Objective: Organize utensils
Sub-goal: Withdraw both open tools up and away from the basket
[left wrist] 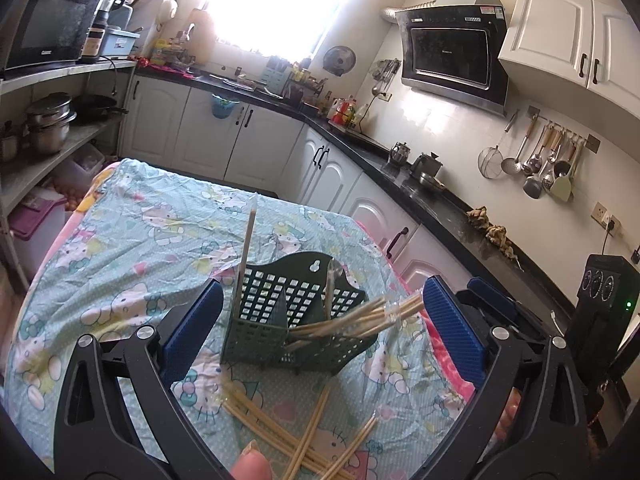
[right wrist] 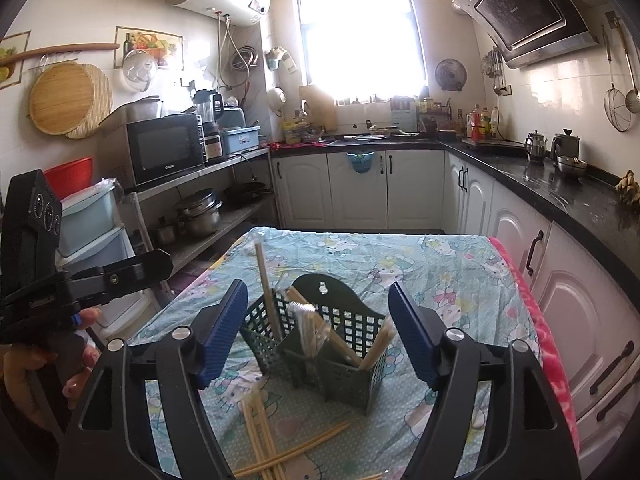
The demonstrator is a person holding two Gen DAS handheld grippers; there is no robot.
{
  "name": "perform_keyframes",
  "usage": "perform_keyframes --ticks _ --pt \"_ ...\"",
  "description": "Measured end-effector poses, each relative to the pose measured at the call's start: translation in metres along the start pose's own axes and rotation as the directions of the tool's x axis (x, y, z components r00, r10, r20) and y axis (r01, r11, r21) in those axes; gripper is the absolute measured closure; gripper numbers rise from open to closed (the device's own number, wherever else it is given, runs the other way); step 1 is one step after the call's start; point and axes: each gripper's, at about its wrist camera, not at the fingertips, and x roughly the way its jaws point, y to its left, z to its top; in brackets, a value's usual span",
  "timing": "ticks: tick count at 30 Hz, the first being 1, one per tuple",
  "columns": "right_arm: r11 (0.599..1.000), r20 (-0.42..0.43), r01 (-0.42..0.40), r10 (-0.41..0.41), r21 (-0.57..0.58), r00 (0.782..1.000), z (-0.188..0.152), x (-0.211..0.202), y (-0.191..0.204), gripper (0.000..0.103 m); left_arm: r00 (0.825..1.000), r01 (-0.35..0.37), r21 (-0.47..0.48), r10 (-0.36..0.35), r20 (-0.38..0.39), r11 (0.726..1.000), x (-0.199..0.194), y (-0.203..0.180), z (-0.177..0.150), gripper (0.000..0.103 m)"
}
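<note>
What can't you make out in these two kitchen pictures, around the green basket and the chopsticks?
- Loose chopsticks on the cloth: both views cut them off at the bottom edge, so no count.
- Bundle in the green basket: blurred in the left wrist view.
- Basket's bottom: its walls hide it.
- Window: glare hides outside.

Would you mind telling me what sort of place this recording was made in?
A home kitchen, quite clearly: a range hood hangs above a dark countertop, a microwave sits on a shelf, and ladles and strainers hang on the tiled wall.
</note>
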Motion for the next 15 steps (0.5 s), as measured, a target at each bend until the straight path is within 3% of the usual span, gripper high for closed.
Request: perform_keyframes --ticks 15 --pt "1.0 -0.013 0.004 -0.004 -0.016 1.0 -0.018 -0.022 0.001 0.028 1.0 -0.004 -0.005 0.004 -0.009 1.0 -0.017 0.002 -0.023 0.011"
